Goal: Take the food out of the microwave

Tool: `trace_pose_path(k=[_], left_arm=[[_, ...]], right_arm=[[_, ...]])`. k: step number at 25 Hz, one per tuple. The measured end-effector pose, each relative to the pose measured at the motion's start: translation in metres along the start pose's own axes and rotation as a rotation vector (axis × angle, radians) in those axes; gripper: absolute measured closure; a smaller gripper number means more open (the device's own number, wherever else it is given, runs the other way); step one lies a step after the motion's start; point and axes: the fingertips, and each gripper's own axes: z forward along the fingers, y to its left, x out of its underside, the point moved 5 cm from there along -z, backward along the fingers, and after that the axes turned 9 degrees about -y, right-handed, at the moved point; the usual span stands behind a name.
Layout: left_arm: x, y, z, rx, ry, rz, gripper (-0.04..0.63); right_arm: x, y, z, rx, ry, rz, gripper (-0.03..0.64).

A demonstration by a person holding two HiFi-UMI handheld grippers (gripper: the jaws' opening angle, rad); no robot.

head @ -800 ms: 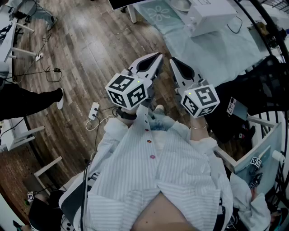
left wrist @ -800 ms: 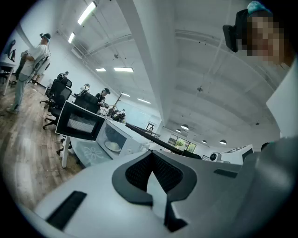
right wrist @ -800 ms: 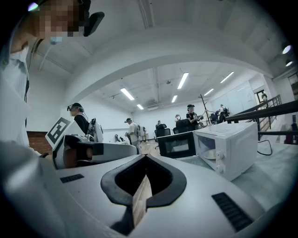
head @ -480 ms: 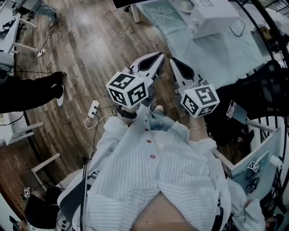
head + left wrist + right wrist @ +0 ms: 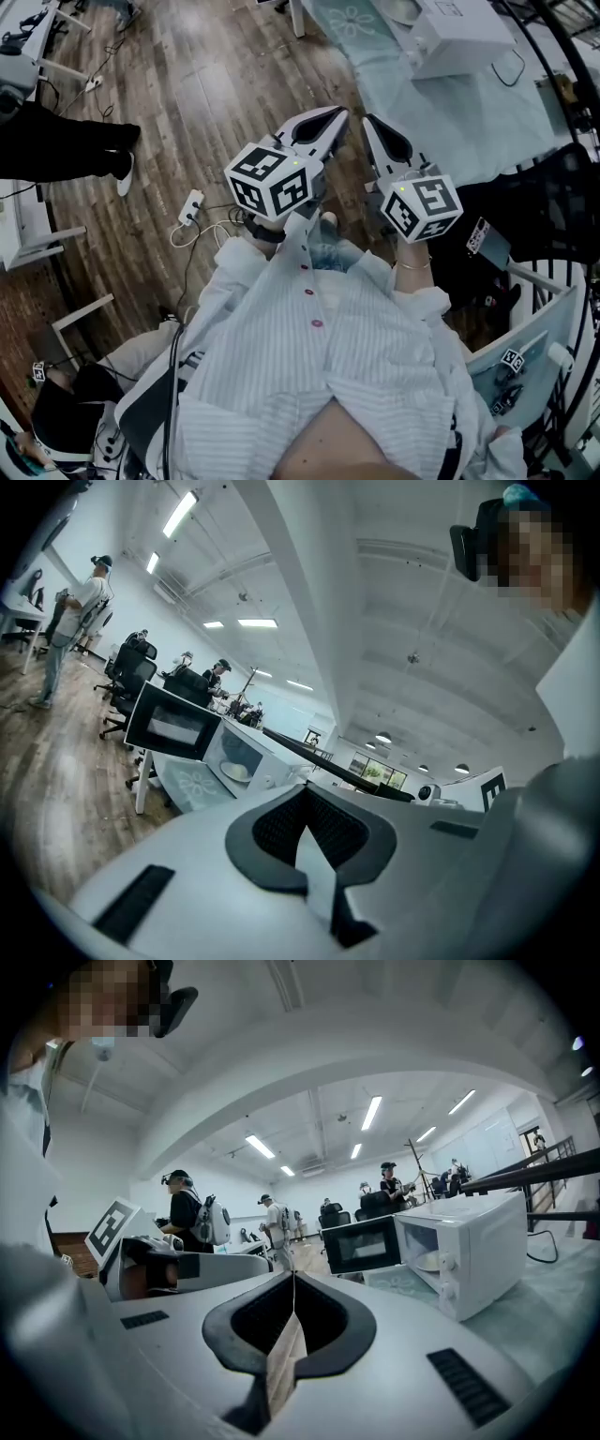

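Spreading under everything, the wooden floor (image 5: 187,94) filled most of the head view. Beyond it stood the pale-topped counter (image 5: 441,122), and on it was a white microwave (image 5: 473,1241) with its dark door (image 5: 361,1244) swung open. Short of the counter, the person held the two grippers side by side, near each other but not touching, both pointing roughly toward the microwave. The left hand-held gripper (image 5: 305,829) had its jaws pressed together with nothing between them. The right hand-held gripper (image 5: 292,1286) was likewise closed and empty. Smallest of all, the plate of food (image 5: 429,1262) sat inside the microwave's open cavity, well apart from both grippers.
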Motion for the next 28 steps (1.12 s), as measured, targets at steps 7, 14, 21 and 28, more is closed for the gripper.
trace_pose_path(k=[7,14,21,28], left_arm=[[-0.010,0.025,0.005,-0.026,-0.021,-0.002,0.588],[-0.034,0.077,0.030,-0.022,-0.022,-0.004,0.588],[-0.071,0.149,0.061,-0.010,-0.007,-0.003,0.588],[-0.103,0.216,0.084,0.023,0.026,0.008,0.588]], right_arm=[[0.000,-0.005,0.027,-0.012,-0.003,0.001,0.584],[0.000,-0.025,0.083,0.009,-0.005,0.008,0.584],[-0.009,-0.042,0.162,0.035,-0.017,0.015,0.583],[-0.011,-0.052,0.238,0.075,-0.032,0.017,0.584]])
